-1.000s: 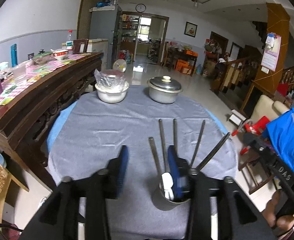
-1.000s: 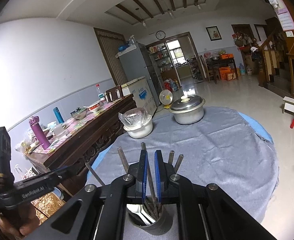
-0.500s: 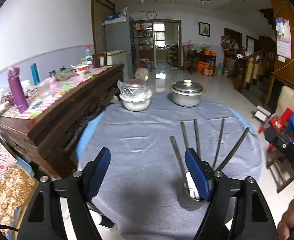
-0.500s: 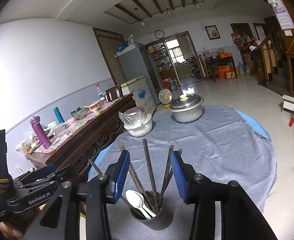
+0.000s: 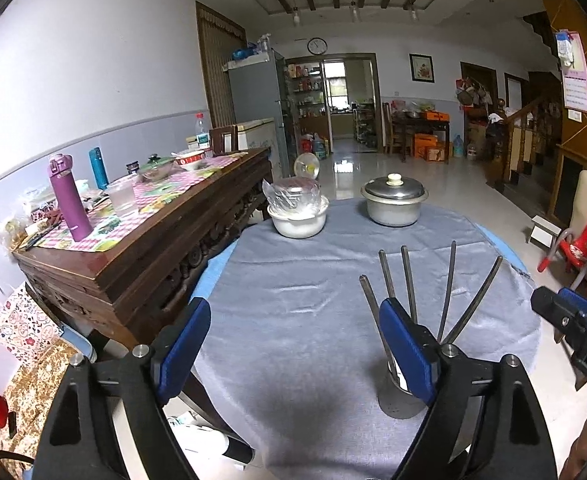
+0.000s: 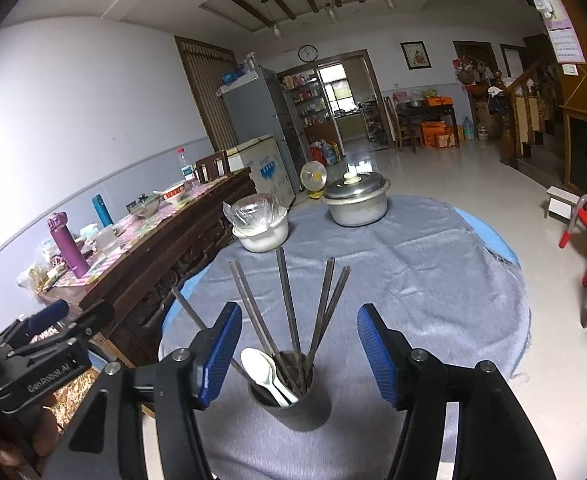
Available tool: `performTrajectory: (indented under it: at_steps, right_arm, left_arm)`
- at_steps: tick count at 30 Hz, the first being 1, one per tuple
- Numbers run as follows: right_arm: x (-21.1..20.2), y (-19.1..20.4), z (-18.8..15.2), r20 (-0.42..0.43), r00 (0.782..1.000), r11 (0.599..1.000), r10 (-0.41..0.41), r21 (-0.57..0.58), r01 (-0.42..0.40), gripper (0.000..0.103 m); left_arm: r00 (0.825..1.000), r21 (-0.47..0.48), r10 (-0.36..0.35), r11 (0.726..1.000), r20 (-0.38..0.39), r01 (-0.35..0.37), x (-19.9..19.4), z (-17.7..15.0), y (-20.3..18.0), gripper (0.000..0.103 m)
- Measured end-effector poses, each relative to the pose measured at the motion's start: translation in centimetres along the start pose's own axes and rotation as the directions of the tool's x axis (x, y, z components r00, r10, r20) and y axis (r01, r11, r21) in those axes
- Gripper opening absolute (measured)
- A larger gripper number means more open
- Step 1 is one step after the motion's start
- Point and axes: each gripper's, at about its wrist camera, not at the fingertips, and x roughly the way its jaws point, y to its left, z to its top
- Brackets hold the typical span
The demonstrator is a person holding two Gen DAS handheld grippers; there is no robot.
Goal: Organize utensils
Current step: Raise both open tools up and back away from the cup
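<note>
The cup (image 6: 291, 396) of chopsticks (image 6: 289, 312) and spoons (image 6: 263, 372) stands near the table's (image 6: 433, 280) front edge. Both the right gripper (image 6: 295, 354) and left gripper (image 5: 289, 350) have just been opening wide, holding nothing. Best draw straight back, clear of the leaning sticks, so nothing tips

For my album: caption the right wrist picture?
Open right claw before a cup of chopsticks and spoons.
</note>
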Motion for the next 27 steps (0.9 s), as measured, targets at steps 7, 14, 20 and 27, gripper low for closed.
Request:
performTrajectory:
  at_steps: [7,14,20,27]
  right_arm:
    - [-1.7,1.1,-1.3,-0.016,1.0,1.0,-0.005,-0.01,0.005,0.067]
    - [-3.8,1.2,-2.9,-0.014,0.997,0.997,-0.073,-0.014,0.073,0.071]
    - [-4.5,1.3,-3.7,-0.038,0.993,0.994,-0.112,-0.004,0.112,0.072]
    - [-4.3,2.7,-3.7,-0.034,0.993,0.993,-0.114,-0.021,0.113,0.072]
  left_arm:
    - [0.999,-0.009,0.025,1.0,0.022,-0.025,-1.8,-0.5,0.7,0.09]
    - [0.994,-0.026,0.071,0.997,0.08,-0.069,-3.7,-1.3,1.5,0.099]
    - [0.997,-0.027,0.059,0.998,0.055,-0.058,-4.0,-1.7,2.0,0.099]
    - [0.997,-0.041,0.055,0.998,0.055,-0.053,-4.4,-2.0,2.7,0.099]
